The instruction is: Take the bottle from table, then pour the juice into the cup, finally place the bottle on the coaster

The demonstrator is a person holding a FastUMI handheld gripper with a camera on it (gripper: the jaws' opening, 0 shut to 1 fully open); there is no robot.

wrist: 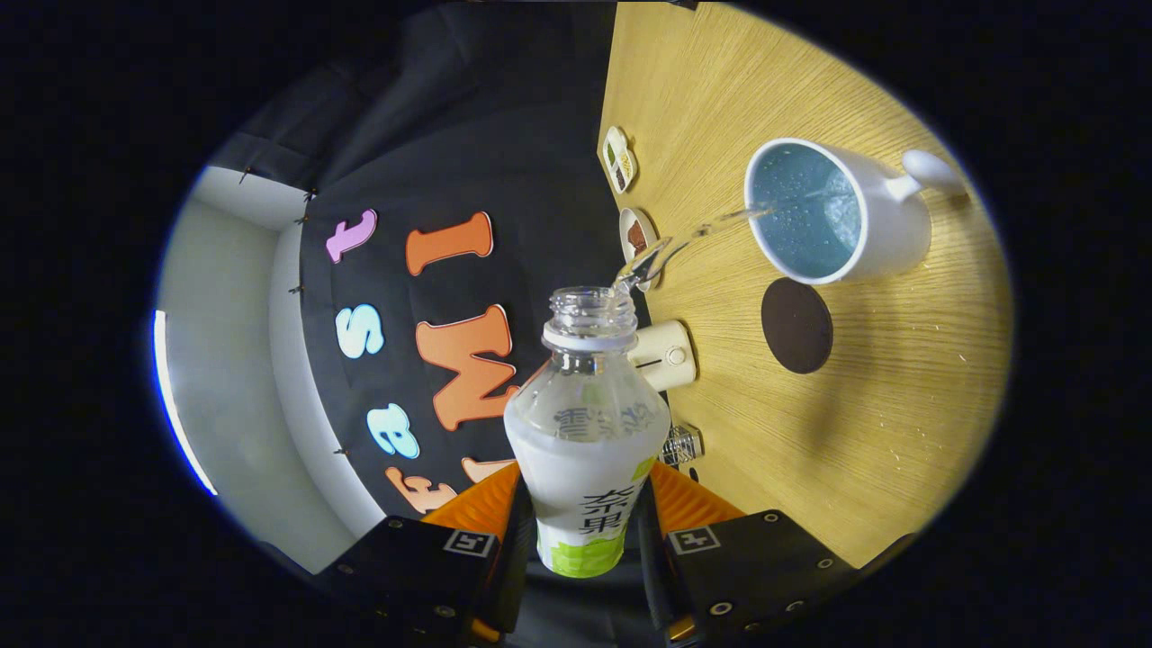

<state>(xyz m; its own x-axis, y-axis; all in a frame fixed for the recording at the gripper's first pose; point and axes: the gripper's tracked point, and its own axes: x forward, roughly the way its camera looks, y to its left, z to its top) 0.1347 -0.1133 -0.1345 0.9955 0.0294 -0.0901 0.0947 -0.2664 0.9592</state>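
- Two of three steps reached, by the look of it: plastic bottle point(587, 423) lifted off the wooden table point(864, 432) and tipped over, pouring under way; setting down on the coaster not yet done.
- Gripper point(585, 531) clamped on the bottle's labelled lower body, one finger pressed against each side, neck pointing away beyond the fingertips.
- Bottle uncapped, threaded mouth bare; upper body clear, a little liquid apparently left inside, amount hard to judge.
- Thin clear stream point(693, 238) arcing from the mouth across to the white mug point(841, 211), entering past its near rim.
- Mug standing on the table beyond the coaster, handle turned away from the bottle; pale bluish liquid with bubbles inside, level hard to judge.
- Dark round coaster point(796, 325) bare, just beside the mug, between mug and bottle.
- Small snack dishes point(621, 160) and a cream box point(664, 355) along the table's edge by the booth wall.
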